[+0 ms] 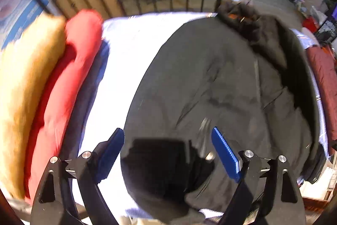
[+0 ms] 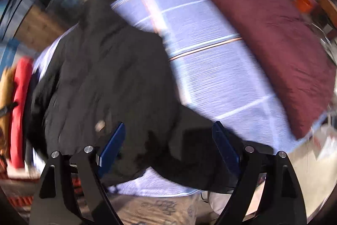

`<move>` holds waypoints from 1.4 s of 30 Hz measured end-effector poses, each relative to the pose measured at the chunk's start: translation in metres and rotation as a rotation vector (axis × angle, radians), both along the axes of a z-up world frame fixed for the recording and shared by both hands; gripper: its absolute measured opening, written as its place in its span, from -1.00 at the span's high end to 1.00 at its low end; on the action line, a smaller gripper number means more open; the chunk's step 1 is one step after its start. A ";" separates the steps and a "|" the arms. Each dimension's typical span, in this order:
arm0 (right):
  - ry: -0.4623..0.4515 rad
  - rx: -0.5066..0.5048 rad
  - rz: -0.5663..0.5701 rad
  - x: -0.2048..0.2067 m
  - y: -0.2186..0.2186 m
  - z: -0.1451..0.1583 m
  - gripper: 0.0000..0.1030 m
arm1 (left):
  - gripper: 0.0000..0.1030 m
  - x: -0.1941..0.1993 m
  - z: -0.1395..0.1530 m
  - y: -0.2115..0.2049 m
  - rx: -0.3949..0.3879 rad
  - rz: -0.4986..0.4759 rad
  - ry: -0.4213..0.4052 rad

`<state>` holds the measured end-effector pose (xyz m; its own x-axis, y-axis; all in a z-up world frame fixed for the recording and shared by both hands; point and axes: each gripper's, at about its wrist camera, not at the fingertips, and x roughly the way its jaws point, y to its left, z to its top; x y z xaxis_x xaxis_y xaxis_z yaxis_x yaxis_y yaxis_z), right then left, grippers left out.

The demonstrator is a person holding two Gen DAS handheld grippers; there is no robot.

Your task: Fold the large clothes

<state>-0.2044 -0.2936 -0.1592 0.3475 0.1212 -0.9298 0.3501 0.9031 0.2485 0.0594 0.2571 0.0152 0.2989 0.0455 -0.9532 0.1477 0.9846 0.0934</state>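
Left wrist view: left gripper (image 1: 168, 152) has jaws wide open, holding nothing, over the near hem of the black jacket (image 1: 221, 85) spread on the bed (image 1: 130, 52); red pillow (image 1: 69, 77) and tan pillow (image 1: 27, 77) lie left.

Right wrist view, blurred: right gripper (image 2: 168, 141) is also wide open and empty, above the jacket's near corner; maroon pillow (image 2: 271, 43) lies right.

Risk: thick padding may slip from a shallow pinch, or the bedsheet gets grabbed too.

Striped sheet (image 2: 210, 77), black coat (image 1: 210, 88), maroon blanket (image 2: 273, 45)
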 end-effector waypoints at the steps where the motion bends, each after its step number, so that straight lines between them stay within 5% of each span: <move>1: 0.009 0.005 0.033 -0.003 0.009 -0.009 -0.63 | -0.60 -0.008 -0.006 0.008 0.000 0.021 0.011; 5: 0.103 -0.090 0.144 0.015 0.051 -0.044 -0.60 | -0.60 -0.033 -0.023 0.031 -0.001 0.102 0.037; 7: 0.130 -0.144 0.175 0.021 0.057 -0.053 -0.34 | -0.60 -0.041 -0.029 0.042 0.009 0.139 0.048; 10: 0.143 -0.163 0.184 0.021 0.047 -0.067 0.34 | -0.61 -0.050 -0.033 0.058 0.028 0.180 0.057; 12: 0.122 -0.149 0.172 0.022 0.033 -0.060 0.78 | -0.61 -0.053 -0.035 0.068 0.036 0.204 0.057; 19: -0.072 -0.270 0.028 0.042 -0.071 0.038 0.87 | -0.68 -0.059 -0.039 0.087 -0.014 0.284 0.059; 28: -0.066 -0.431 -0.092 0.155 -0.204 0.087 0.86 | -0.69 -0.058 -0.038 0.068 0.000 0.280 0.047; 32: -0.087 -0.261 -0.288 0.186 -0.243 0.086 0.49 | -0.69 -0.065 -0.035 0.068 0.011 0.307 0.042; 33: -0.107 -0.220 -0.291 0.190 -0.239 0.084 0.29 | -0.69 -0.069 -0.035 0.070 0.016 0.322 0.040; 34: -0.120 -0.199 -0.278 0.188 -0.234 0.085 -0.27 | -0.69 -0.071 -0.035 0.072 0.018 0.336 0.039; 35: -0.134 -0.175 -0.241 0.191 -0.218 0.080 -0.59 | -0.69 -0.074 -0.036 0.075 0.017 0.354 0.043; 39: -0.124 -0.078 -0.094 0.182 -0.149 0.046 -0.59 | -0.70 -0.083 -0.036 0.083 0.001 0.410 0.048; 42: -0.068 0.086 -0.060 0.160 -0.100 0.007 -0.59 | -0.70 -0.083 -0.036 0.083 -0.002 0.414 0.051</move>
